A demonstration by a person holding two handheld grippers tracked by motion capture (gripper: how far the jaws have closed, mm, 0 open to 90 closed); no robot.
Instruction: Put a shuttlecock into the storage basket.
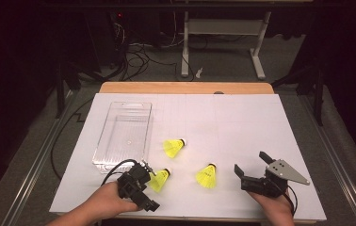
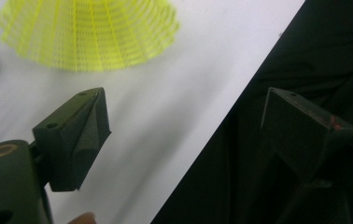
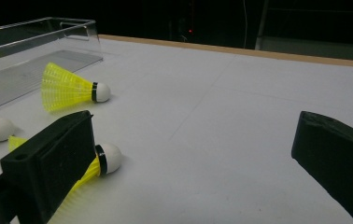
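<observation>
At the near-left edge of the white paper-covered worktop (image 1: 242, 117), the left gripper (image 1: 151, 181) hangs with fingers spread wide and empty, right beside a yellow mesh-skirted plastic shuttlecock with a white cork tip (image 1: 160, 179). In the left gripper view the skirt (image 2: 90, 32) sits just ahead of the gap, not yet between the fingers; one finger (image 2: 79, 133) is over the paper, the other out past the worktop's near edge.

Two more yellow shuttlecocks lie apart from it: one mid-worktop (image 1: 174, 147), one toward the near edge at centre (image 1: 206, 176). A clear plastic rectangular bin (image 1: 104, 141) stands w/ nothing in it along the left side, just beyond the left gripper.

The right gripper (image 1: 251, 165) rests near the near-right corner, fingers likewise wide apart, holding nothing.

Handling, as judged: the shuttlecock is v. light and will roll or skid at a nudge. The mesh skirt looks springy and soft, prob. crushing or deforming under a hard squeeze. The cork tip and black band (image 3: 101, 159) are the firm part but rounded, so apt to slip. Best hold appears to be the narrow neck where skirt meets cork, closed gently.
</observation>
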